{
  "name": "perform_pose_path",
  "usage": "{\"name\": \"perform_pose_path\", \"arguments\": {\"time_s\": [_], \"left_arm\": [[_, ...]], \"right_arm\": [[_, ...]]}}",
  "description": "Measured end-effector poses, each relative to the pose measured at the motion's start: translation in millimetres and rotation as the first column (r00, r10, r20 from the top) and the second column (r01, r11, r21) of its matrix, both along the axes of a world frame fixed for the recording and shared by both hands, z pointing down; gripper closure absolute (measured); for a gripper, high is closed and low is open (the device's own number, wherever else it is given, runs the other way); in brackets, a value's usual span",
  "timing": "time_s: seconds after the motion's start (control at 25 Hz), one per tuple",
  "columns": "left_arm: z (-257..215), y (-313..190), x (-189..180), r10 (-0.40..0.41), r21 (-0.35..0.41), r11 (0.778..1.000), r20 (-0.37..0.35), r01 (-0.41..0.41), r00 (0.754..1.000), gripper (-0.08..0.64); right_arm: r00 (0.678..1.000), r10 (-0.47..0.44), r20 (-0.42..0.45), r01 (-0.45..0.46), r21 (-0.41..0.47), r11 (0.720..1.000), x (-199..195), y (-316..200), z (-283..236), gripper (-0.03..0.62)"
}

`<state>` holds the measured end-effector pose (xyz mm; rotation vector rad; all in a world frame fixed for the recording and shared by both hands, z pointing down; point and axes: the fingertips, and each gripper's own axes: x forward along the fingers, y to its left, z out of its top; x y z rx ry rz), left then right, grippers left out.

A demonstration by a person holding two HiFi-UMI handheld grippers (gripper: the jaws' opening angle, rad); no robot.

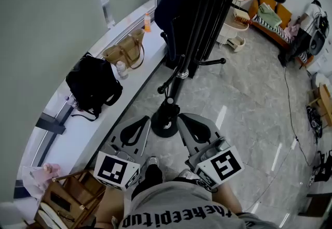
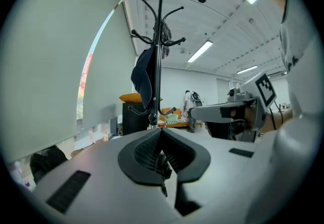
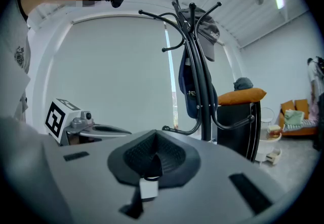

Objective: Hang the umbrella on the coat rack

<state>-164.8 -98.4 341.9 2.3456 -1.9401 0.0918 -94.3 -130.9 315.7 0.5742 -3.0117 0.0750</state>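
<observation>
Umbrella isn't plainly visible; likely light, stiff-shafted, slippery-clothed, so grasp its handle. Jaws of your left gripper [image 2: 161,133] and right gripper [image 3: 153,135] are pressed together.

In my head view the rack [image 1: 180,70] runs off the top edge, and dark cloth [image 1: 181,0] on it hides its arms. A small dark bit [image 2: 163,164] sits between the shut jaws of the left gripper [image 2: 161,137]; I can't tell what it is. The brown bag [image 1: 65,197] is cut by the bottom edge.

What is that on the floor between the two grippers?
The coat rack's round black base stands there, as the head view shows.
</observation>
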Motion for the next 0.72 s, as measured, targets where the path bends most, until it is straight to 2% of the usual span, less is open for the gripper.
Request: {"name": "perform_pose_path", "arguments": {"time_s": [0.72], "left_arm": [[-21, 49, 13, -0.114, 0.075, 0.991, 0.016, 0.113, 0.993, 0.545]], "right_arm": [[0.984, -0.18, -0.001, 0.18, 0.018, 0.984, -6, 39, -3, 0.581]]}}
